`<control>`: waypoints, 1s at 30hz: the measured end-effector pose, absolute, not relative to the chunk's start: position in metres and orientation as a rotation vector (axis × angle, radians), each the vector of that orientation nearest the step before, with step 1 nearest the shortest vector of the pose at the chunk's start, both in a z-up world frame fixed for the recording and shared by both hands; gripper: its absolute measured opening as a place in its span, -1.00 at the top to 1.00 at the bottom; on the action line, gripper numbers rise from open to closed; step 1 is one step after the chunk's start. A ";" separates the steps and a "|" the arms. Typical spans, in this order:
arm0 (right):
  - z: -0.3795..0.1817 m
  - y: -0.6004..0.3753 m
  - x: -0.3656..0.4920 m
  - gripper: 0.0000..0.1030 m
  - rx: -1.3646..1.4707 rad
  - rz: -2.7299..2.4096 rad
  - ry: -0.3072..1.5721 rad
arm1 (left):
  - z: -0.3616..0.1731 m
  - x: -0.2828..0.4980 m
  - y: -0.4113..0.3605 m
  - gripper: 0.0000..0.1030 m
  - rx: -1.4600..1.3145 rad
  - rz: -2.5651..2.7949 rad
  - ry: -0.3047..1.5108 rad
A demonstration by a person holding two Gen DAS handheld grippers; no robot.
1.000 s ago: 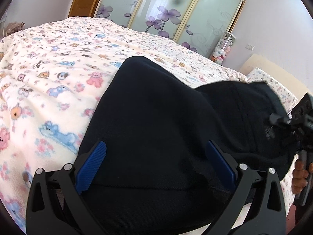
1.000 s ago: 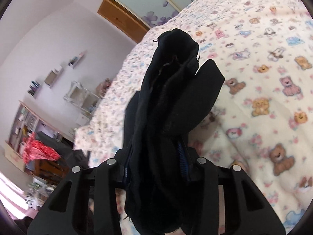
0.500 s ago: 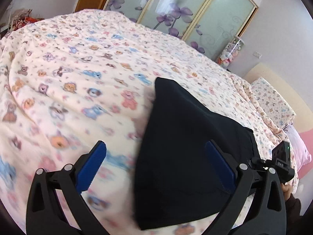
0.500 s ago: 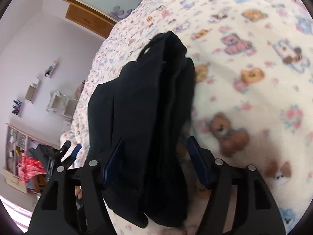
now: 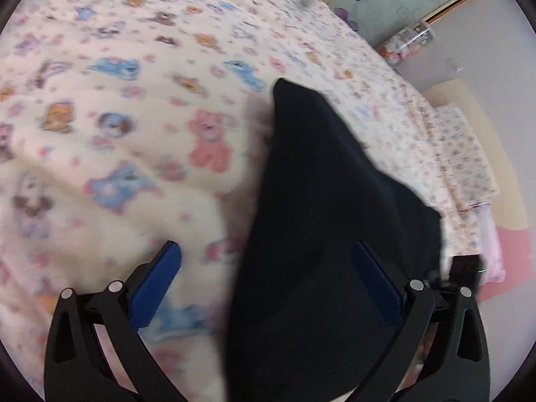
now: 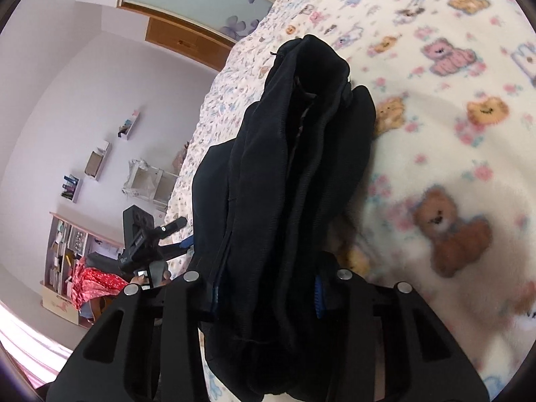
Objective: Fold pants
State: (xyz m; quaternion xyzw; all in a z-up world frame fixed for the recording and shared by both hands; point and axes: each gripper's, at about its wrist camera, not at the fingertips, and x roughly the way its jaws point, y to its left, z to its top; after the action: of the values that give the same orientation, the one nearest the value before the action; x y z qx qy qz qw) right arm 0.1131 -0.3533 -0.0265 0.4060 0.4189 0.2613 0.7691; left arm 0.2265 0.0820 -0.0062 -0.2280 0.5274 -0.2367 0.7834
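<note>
Tightly between right gripper (image 6: 266, 296): pants (image 6: 294, 181)

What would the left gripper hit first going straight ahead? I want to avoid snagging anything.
Probably the black folded pants, which fill the right half of the open left gripper; the teddy-print fleece blanket lies beyond. Depth is unclear.

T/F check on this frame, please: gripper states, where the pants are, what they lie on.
1. The right gripper is shut on the bunched black fabric pants. True.
2. The left gripper is clamped on the pants. False: its blue-padded fingers stand wide apart, with the cloth lying loose between them.
3. The pants are light blue denim. False: they are black.
4. The pants lie over a cream fleece blanket printed with teddy bears. True.
5. The left wrist view shows a bare wooden table under the cloth. False: it shows the printed blanket.
</note>
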 end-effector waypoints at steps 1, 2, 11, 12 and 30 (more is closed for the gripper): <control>-0.027 -0.354 0.112 0.21 0.887 0.567 0.908 | -0.006 0.229 0.081 -0.96 -0.532 -0.552 1.138; -0.028 -0.354 0.112 0.21 0.893 0.566 0.908 | -0.007 0.230 0.078 -0.96 -0.564 -0.588 1.143; -0.039 -0.361 0.110 0.11 0.934 0.538 0.917 | -0.026 0.244 0.059 -0.47 -0.713 -0.678 1.203; -0.042 -0.362 0.111 0.02 0.948 0.531 0.921 | -0.028 0.244 0.058 -0.37 -0.705 -0.668 1.209; -0.011 -0.374 0.112 0.34 1.065 0.503 0.751 | 0.062 0.212 0.002 0.77 -0.456 -0.705 0.988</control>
State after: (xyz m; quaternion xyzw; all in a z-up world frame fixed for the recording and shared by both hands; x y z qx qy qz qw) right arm 0.1120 -0.3742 -0.0111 0.4902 0.3458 0.2314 0.7659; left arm 0.2119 0.0016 0.0617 -0.2126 0.4603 -0.3282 0.7970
